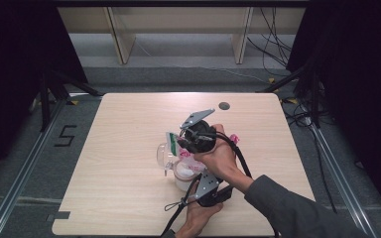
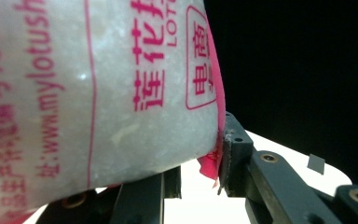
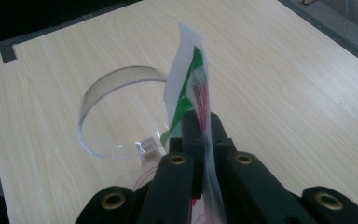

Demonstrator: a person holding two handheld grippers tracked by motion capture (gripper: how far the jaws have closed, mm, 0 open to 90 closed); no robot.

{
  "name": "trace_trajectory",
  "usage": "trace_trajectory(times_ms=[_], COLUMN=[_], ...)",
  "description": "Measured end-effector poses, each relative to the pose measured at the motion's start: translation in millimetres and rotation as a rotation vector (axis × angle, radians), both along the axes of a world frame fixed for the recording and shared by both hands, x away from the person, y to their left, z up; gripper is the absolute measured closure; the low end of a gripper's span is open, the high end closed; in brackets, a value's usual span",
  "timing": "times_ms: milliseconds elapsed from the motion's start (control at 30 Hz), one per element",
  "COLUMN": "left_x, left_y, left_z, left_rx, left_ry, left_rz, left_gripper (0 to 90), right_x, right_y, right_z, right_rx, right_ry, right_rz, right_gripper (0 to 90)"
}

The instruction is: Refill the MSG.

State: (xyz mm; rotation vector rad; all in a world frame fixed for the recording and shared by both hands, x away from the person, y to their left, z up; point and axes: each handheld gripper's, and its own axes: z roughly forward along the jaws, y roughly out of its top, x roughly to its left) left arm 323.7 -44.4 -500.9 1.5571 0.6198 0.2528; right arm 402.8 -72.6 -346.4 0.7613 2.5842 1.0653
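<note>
A bag (image 2: 98, 93) of white granules with pink lettering hangs over the middle of the wooden table (image 1: 124, 119). My left gripper (image 2: 198, 163) is shut on its lower body, one jaw pressing the pink seam, the other under the bulge. My right gripper (image 3: 203, 121) is shut on the bag's thin top strip (image 3: 186, 70), printed white, green and pink. A clear plastic cup (image 3: 116, 116) stands on the table just beyond and below that strip. In the high view the bag (image 1: 183, 162) sits between the right gripper (image 1: 182, 141) above and the left gripper (image 1: 192, 179) below, with the cup (image 1: 162, 154) to its left.
A small dark round mark (image 1: 223, 105) lies near the table's far edge, and a strip of black tape (image 1: 59, 216) marks the near left corner. Cables trail from both grippers toward the person. Metal rails and loose cables run along the floor on both sides.
</note>
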Motion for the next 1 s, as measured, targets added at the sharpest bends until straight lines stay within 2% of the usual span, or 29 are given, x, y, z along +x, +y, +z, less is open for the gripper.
trace_trajectory(times_ms=[67, 133, 167, 200, 300, 333, 400, 600, 800, 867, 1000], left_x=[0.8, 0.7, 0.7, 0.7, 0.7, 0.8, 0.9, 1.3, 1.6, 1.3, 1.8], left_y=[0.5, 0.3, 0.2, 0.0, 0.5, 0.8, 0.7, 0.8, 1.5, 1.6, 1.5], left_z=[0.1, 0.3, 0.4, 0.4, 1.2, 1.5, 2.0, 1.8, 2.8, 3.3, 2.7], left_rx=[0.004, -0.001, -0.001, -0.001, -0.001, 0.004, 0.000, 0.000, -0.004, -0.006, -0.002], left_ry=[-0.001, 0.002, -0.002, -0.003, -0.005, -0.009, -0.010, -0.010, -0.009, -0.004, -0.007], left_rz=[0.001, -0.003, -0.004, -0.003, -0.003, 0.001, -0.004, -0.007, -0.003, -0.007, -0.005], left_gripper=[73.2, 73.2, 73.2, 73.2, 73.2, 73.2, 73.1, 73.2, 73.2, 73.2, 73.3], right_x=[0.1, 0.9, 1.2, 0.6, 0.8, 2.1, 0.7, 2.2, 2.0, 2.8, 1.8], right_y=[0.2, 1.1, 0.7, 1.5, 1.8, 1.0, 1.6, 1.9, 3.1, 3.6, 3.6], right_z=[-0.2, -1.2, -0.6, -1.3, -0.3, -0.4, 1.0, -0.5, 1.4, 0.1, 1.7], right_rx=[-0.001, -0.001, -0.019, -0.012, -0.008, -0.014, -0.003, -0.017, -0.017, -0.020, -0.019], right_ry=[0.006, -0.007, -0.007, 0.006, 0.008, -0.011, 0.006, -0.013, 0.005, -0.021, 0.007], right_rz=[0.001, 0.001, 0.005, 0.006, 0.003, 0.015, 0.003, 0.017, 0.007, 0.019, 0.005], right_gripper=[90.0, 90.0, 90.0, 90.0, 90.0, 90.0, 90.0, 90.0, 90.0, 90.0, 90.0])
